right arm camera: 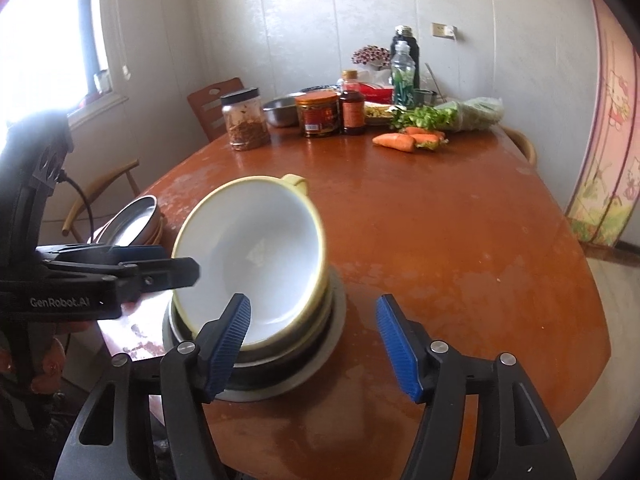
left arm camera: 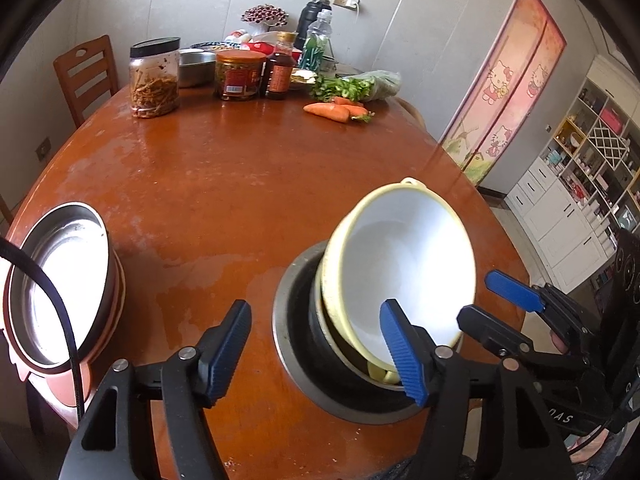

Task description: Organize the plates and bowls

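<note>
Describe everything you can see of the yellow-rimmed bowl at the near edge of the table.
The yellow-rimmed bowl is glossy white inside and pale yellow outside, likely ceramic or melamine, with a small yellow handle on its far rim. It is empty and tilted, its mouth facing the cameras, sitting as the top bowl of a nested stack inside a metal bowl on the wooden table. The fingers of both open grippers flank its rim; whether they touch it is unclear.

A worn, reddish-brown round table (left arm camera: 224,184) carries a metal bowl stack (left arm camera: 304,360) near its front edge and stacked plates (left arm camera: 60,288) at its left rim. At the far side stand jars (left arm camera: 154,78), a sauce bottle (left arm camera: 280,68), a steel basin (left arm camera: 196,66), carrots (left arm camera: 336,111) and bagged greens (left arm camera: 360,85) (crowded together).
</note>
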`<action>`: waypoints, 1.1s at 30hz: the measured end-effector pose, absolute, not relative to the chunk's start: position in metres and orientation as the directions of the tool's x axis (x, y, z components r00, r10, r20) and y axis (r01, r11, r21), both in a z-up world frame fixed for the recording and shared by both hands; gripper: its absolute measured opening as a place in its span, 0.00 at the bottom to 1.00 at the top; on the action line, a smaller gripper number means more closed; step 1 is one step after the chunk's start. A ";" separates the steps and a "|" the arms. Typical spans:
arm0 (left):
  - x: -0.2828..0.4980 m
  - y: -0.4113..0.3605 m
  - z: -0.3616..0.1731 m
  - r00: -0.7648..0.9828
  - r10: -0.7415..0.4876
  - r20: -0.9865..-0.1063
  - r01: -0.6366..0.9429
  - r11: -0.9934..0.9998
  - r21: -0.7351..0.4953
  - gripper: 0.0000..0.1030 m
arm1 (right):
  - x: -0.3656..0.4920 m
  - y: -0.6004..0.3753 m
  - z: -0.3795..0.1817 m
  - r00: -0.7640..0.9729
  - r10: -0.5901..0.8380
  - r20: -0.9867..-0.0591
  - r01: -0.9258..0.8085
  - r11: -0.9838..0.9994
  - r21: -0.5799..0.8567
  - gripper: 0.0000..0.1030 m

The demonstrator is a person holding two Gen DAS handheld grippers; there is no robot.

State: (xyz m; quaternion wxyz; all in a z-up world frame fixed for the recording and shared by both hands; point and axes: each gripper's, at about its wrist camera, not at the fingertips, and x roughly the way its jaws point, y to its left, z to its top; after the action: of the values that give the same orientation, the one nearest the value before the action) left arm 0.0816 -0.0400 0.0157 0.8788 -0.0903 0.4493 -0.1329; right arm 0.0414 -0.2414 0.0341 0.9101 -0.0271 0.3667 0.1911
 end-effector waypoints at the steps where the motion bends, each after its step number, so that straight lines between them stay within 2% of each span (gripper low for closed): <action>1: 0.082 -0.039 0.015 0.559 -0.311 -0.768 0.148 0.950 -0.277 0.68 | 0.042 -0.243 0.033 0.656 0.328 -0.680 -0.362 0.927 0.098 0.66; 20: 0.097 -0.047 -0.008 0.492 -0.292 -0.820 0.131 0.956 -0.262 0.73 | 0.057 -0.244 0.008 0.540 0.412 -0.734 -0.316 0.907 0.277 0.68; 33: 0.103 -0.060 -0.022 0.440 -0.332 -0.834 0.162 0.943 -0.290 0.70 | 0.062 -0.239 0.004 0.523 0.426 -0.738 -0.323 0.900 0.292 0.68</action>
State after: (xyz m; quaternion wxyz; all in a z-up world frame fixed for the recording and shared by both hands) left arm 0.1034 -0.0598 -0.0216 0.8445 -0.0835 0.5083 -0.1464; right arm 0.0619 -0.2389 0.0035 0.8705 0.0592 0.4387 0.2151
